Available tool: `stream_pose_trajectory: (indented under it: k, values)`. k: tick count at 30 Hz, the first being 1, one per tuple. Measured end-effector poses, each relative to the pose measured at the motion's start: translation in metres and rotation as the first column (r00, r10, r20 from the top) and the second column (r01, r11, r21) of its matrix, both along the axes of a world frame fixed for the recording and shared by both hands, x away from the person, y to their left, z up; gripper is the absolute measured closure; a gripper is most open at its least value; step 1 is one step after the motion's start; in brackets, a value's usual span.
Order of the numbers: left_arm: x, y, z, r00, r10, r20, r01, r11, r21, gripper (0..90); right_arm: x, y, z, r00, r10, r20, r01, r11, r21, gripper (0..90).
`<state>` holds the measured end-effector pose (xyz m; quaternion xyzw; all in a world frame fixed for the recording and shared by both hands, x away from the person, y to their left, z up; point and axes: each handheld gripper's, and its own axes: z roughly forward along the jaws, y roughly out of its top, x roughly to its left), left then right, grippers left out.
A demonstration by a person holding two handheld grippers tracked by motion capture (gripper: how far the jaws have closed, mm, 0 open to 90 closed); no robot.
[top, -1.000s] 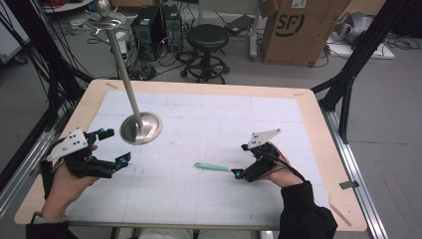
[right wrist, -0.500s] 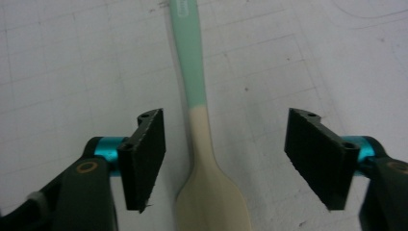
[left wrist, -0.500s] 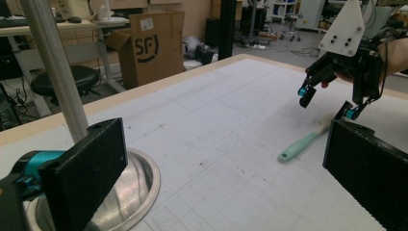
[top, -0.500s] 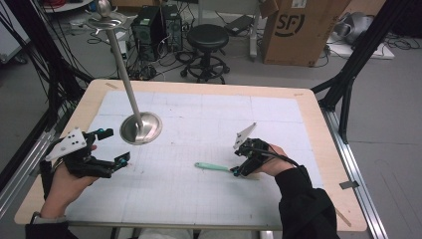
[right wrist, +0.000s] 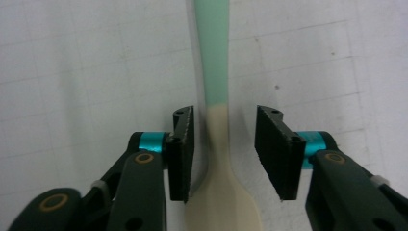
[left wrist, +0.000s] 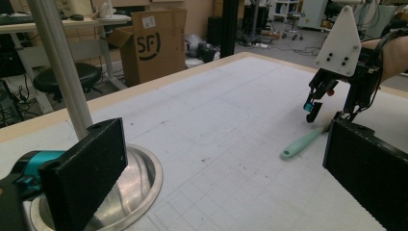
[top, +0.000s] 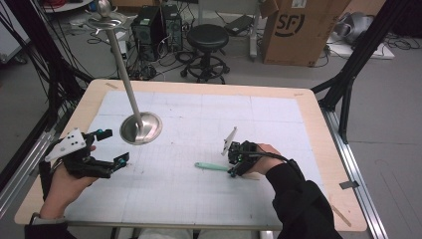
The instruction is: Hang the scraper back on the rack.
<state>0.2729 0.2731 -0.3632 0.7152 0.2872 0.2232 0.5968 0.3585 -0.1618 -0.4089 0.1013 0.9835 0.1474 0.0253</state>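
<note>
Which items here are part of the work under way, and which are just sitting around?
In the job:
right gripper, jaws open around the utensil
green and cream utensil

Lying about:
metal stand with round base
left gripper, open, idle
cardboard box
stool

My left hand-held gripper: black frame, grey three-cornered plate on top, teal collars behind flat black jaw pads. My right hand-held gripper: same black linkage arms, brass-coloured pivot rivets, teal rings behind ribbed black pads, small screw holes in pad tops. From left gripper view its plate looks white, three dark screws, red dot beneath. Black cable trails over right wrist. I wear black sleeves; band at left wrist.
</note>
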Motion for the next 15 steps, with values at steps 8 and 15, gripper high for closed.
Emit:
stream_pose_trajectory:
  k: [8, 15]
  values:
    - [0.000, 0.001, -0.001, 1.0000, 0.004, -0.003, -0.004, 1.0000, 0.000, 2.1, 0.001, 0.012, 0.002, 0.9992, 0.014, -0.038, -0.017, 0.996, -0.090, 69.3]
    - [-0.001, 0.003, -0.001, 1.0000, 0.006, -0.001, -0.006, 1.0000, -0.001, 2.1, 0.003, 0.023, 0.003, 0.9980, 0.000, -0.063, -0.011, 0.985, -0.175, 79.5]
